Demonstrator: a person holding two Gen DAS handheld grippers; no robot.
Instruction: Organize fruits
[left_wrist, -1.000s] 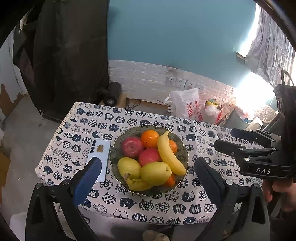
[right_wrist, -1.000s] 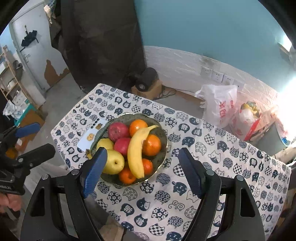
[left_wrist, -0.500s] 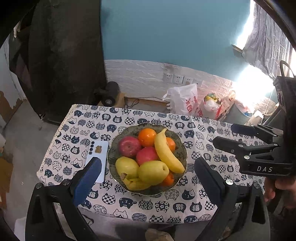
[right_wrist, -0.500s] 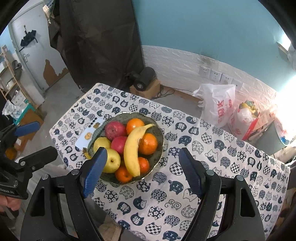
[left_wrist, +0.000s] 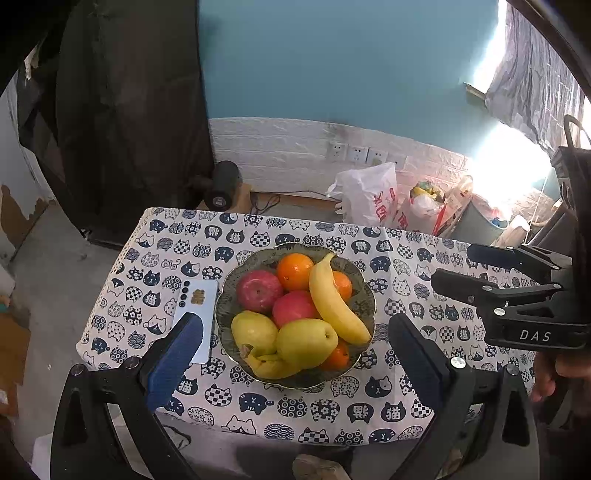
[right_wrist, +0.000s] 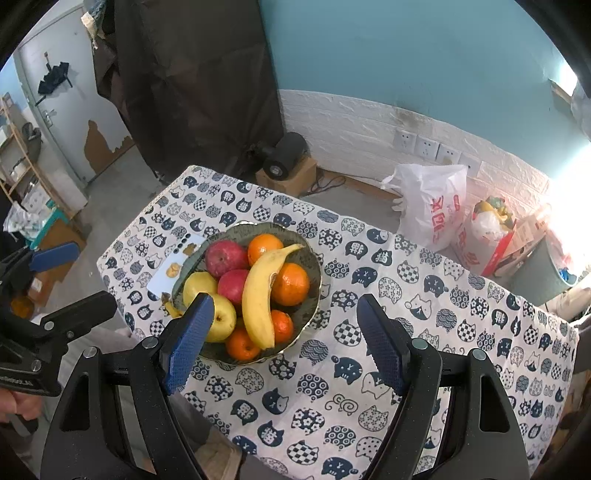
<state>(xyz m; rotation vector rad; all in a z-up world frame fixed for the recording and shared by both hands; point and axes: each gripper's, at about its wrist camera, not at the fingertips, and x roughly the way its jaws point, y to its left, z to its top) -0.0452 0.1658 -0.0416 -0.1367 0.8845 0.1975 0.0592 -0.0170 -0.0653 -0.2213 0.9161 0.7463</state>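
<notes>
Left wrist view: I see my left gripper (left_wrist: 295, 347) with jaws spread wide and nothing between the blue pads (left_wrist: 173, 363); it hangs above the near edge of the table, apart from everything on it. Just past the fingertips sits the fruit bowl (left_wrist: 364, 295) on the cat-print tablecloth (left_wrist: 258, 402). A banana (left_wrist: 334, 301) lies diagonally across the top of the pile, its stem toward the far rim. Under and beside it I count two red apples (left_wrist: 258, 290), two yellow pears (left_wrist: 304, 341), several oranges (left_wrist: 294, 270), and a second banana (left_wrist: 267, 365) curled at the near rim. A white phone (left_wrist: 195, 314) lies flat on the cloth, just left of the bowl, partly behind my left pad.

Right wrist view: my right gripper (right_wrist: 286, 341) is also released, jaws apart and empty, hovering over the near right side of the bowl without contact. Its left pad overlaps one pear in the frame. My left gripper shows at the left edge here, held in a hand (right_wrist: 16, 402).

Beyond the table, a white plastic bag (right_wrist: 430, 206) stands on the floor by the wall sockets (right_wrist: 424, 146).
</notes>
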